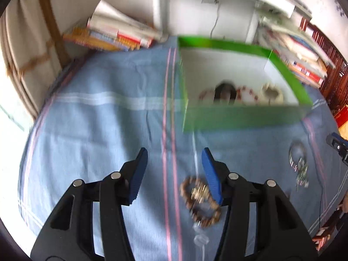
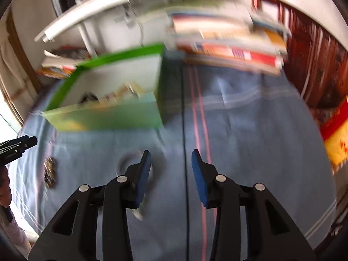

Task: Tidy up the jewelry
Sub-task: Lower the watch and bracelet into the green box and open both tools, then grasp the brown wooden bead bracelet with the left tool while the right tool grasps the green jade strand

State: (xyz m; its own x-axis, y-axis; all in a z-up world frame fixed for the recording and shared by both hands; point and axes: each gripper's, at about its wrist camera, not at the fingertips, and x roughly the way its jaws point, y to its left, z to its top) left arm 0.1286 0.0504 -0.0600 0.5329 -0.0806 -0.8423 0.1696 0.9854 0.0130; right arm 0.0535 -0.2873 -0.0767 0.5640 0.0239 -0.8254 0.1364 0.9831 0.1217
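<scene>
A blue striped cloth (image 1: 97, 113) is seen spread over the work surface, with a green box (image 1: 239, 119) standing open at its far side. Inside the box, several pieces are already deposited: a dark bracelet (image 1: 225, 92), a red-and-white beaded strand (image 1: 248, 92) and a pale cream piece (image 1: 271, 92); blur prevents closer identification. Two items are observed outside the box. A brown beaded bracelet (image 1: 200, 200), with a metallic charm at its upper part, lies on the cloth beside the inner face of the left gripper's (image 1: 174, 156) right-hand finger; contact cannot be confirmed. A silver bracelet (image 1: 299, 165) with dangling charms lies well apart to the right, near the tip of the other tool. In the right wrist view, the right gripper (image 2: 170, 156) is held above the cloth with its jaws spread and nothing between them; the silver bracelet (image 2: 130, 163) is partly hidden behind its left-hand finger. The left gripper is likewise released, its jaws wide apart and empty. Stacks of books (image 1: 113, 37) are noted at the back edge. Both views are heavily smeared by motion, so fine detail is unreliable. The task is judged to be partly complete: roughly three pieces are stored and two remain on the cloth. Each remaining piece is judged to require a grasp and a transfer into the box.
</scene>
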